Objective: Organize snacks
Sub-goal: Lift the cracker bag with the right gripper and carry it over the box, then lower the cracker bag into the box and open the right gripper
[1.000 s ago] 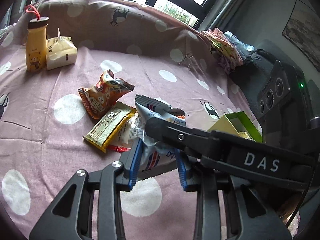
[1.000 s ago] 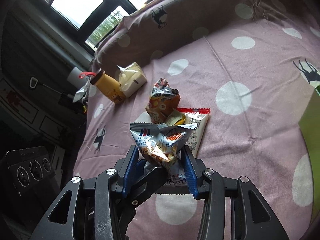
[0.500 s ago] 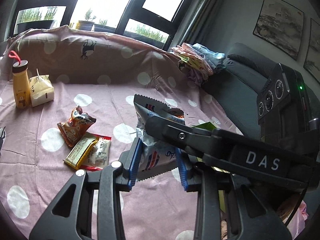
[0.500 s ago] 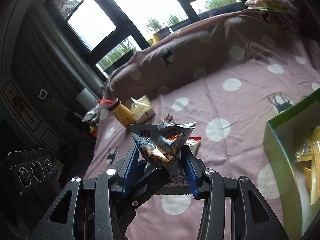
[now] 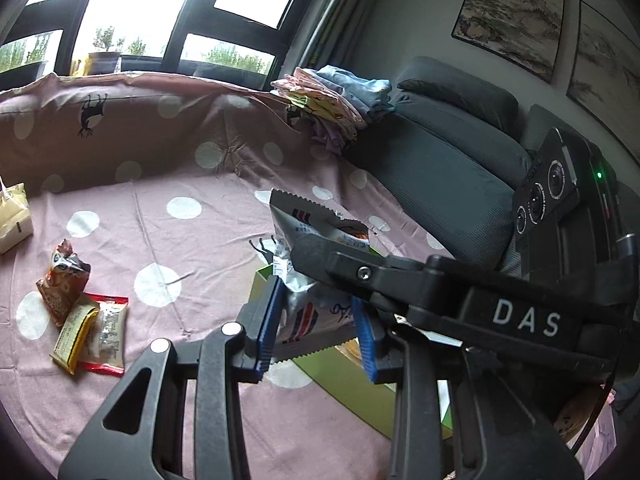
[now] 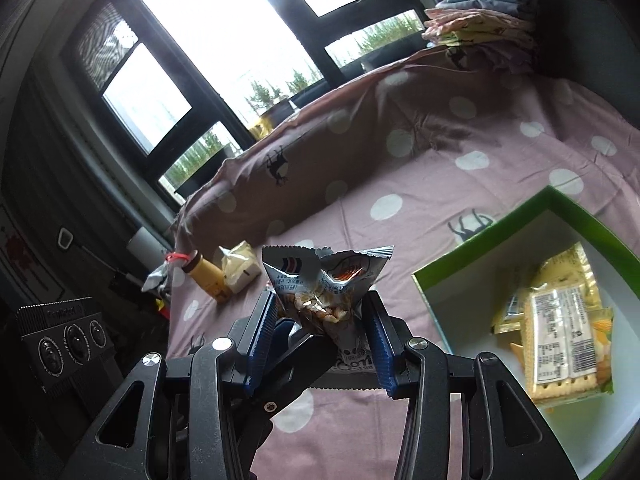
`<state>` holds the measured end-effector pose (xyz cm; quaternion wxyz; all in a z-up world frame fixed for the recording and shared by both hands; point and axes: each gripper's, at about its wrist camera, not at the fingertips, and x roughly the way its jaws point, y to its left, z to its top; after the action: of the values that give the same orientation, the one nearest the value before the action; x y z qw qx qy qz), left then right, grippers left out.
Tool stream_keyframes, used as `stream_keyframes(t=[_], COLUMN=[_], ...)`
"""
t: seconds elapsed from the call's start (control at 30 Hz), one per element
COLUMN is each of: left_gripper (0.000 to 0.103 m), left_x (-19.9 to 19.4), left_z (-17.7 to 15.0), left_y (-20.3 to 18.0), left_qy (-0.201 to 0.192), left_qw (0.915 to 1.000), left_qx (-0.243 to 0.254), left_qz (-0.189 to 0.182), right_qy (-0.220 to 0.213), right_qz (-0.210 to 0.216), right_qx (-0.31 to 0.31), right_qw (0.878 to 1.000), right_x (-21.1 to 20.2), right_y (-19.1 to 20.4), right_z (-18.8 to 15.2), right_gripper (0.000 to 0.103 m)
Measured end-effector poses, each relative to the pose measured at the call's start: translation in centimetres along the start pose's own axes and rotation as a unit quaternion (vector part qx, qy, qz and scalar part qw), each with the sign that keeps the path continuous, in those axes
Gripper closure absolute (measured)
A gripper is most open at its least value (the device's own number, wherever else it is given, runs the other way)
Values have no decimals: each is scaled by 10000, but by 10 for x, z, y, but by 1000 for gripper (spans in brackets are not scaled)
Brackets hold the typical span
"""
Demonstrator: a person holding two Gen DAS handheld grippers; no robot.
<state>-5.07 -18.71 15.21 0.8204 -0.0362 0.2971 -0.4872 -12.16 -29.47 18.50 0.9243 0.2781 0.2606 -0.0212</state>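
Observation:
A silver snack bag [image 5: 310,240] [image 6: 324,284] with a blue-and-red logo is held in the air by both grippers. My left gripper [image 5: 318,328] is shut on it, and my right gripper [image 6: 322,340] is shut on it from the other side. A green box [image 6: 480,248] with a white inside lies at the right and holds yellow cracker packs [image 6: 556,320]. Part of the box [image 5: 340,376] shows below the bag in the left wrist view. An orange snack bag [image 5: 62,280], a yellow bar [image 5: 74,334] and a red-edged pack [image 5: 108,332] lie on the pink dotted cloth.
A yellow drink bottle [image 6: 204,274] and a cream carton [image 6: 240,266] stand at the far left of the cloth. Folded clothes [image 5: 332,100] are stacked at the cloth's back corner. A dark sofa [image 5: 440,160] lies to the right.
Both grippers have lifted the silver bag off the snack pile and carried it right, beside and partly over the green box. The box has come into fuller view.

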Motion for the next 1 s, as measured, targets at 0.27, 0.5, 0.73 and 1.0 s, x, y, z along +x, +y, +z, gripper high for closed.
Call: stream_keyframes(t=[0.27, 0.5, 0.73, 1.0], left_gripper=[70, 69, 69, 69], left_x=[35, 69, 99, 111], left_z=[2, -2, -10, -16], left_y=[-24, -36, -39, -35], left_qy=[298, 662, 1071, 1280], left_qw=[9988, 9955, 9910, 9872], left_qx=[153, 114, -34, -271], left_qz=[-360, -662, -801, -910], right_qy=[-140, -123, 63, 202], right_qz=[-316, -655, -926, -1015], right_qx=[387, 753, 1094, 1280], right_qw=[9987, 9949, 9897, 9864], right_x=[-17, -25, -21, -16], right_y=[-34, -66, -95, -108], right_z=[5, 5, 4, 2], right_gripper=[56, 56, 56, 56])
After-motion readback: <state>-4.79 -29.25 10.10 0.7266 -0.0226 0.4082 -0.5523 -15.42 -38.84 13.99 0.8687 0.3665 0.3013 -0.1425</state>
